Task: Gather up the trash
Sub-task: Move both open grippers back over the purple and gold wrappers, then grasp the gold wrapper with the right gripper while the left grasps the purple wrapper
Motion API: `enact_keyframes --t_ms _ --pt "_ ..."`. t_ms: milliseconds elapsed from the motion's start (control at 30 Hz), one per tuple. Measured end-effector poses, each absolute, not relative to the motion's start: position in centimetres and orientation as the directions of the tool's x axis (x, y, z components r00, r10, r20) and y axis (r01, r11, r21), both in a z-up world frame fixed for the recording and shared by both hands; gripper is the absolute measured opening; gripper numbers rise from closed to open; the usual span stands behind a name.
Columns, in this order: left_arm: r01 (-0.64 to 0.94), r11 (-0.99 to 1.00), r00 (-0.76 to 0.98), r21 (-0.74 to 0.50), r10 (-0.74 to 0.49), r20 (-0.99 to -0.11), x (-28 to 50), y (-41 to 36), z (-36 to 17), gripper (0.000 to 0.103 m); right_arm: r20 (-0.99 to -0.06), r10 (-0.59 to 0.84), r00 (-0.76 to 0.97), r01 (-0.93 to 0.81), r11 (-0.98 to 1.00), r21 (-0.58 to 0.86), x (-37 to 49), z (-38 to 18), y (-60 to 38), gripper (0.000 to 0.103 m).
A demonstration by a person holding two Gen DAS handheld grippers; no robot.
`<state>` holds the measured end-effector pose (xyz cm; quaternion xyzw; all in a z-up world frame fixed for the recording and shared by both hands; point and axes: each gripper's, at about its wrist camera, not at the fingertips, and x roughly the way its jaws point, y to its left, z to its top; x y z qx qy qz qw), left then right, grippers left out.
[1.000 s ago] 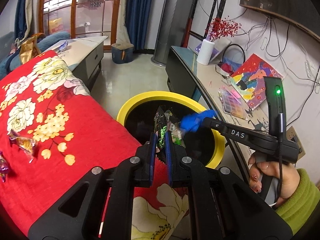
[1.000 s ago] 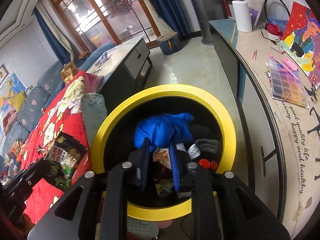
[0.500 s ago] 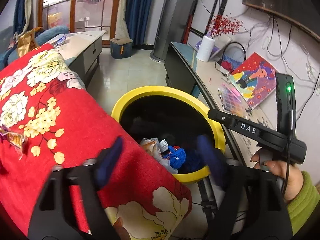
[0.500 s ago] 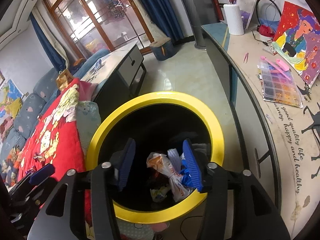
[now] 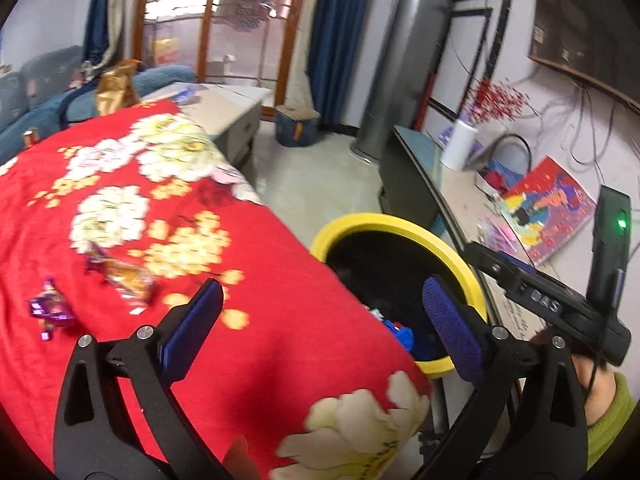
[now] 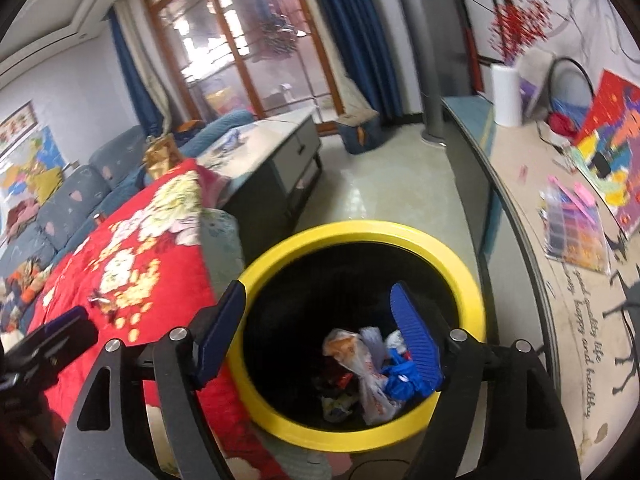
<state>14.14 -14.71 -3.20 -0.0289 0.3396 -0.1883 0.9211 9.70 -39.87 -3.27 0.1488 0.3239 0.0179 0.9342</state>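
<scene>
Over the bin [image 6: 362, 236], with dropped trash [image 6: 372, 372] lying inside, both my claws, left [image 5: 326, 320] and right [image 6: 320, 336], are opening empty, so next I'd reach for the wrappers [image 5: 124, 276] left of the bin.

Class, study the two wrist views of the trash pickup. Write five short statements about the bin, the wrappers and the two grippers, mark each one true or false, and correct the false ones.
1. The trash bin has a yellow rim. True.
2. The left gripper holds a green snack bag. False: its jaws are opening and nothing is between them.
3. Wrappers lie on the red floral blanket. True: an orange wrapper and a purple wrapper are there.
4. The bin is empty. False: a clear plastic bag and blue trash lie inside.
5. The right gripper grips the blue trash. False: its jaws are opening above the bin, with nothing between them.
</scene>
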Motion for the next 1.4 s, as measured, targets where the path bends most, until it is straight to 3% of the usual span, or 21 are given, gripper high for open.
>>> enact_keyframes --t_ms 733,1400 --pt "0.095 0.971 0.807 -0.217 -0.203 -0.554 12.7 -4.1 -1.2 0.092 -0.566 0.288 0.773 -0.188 0.955 0.23 9.4 -0.3 -29.8 0.08" --pt "-0.099 0.954 0.803 -0.284 -0.092 -0.589 12.7 5.2 -2.5 0.092 -0.599 0.439 0.669 -0.384 0.895 0.227 12.9 -0.7 -21.1 0.079"
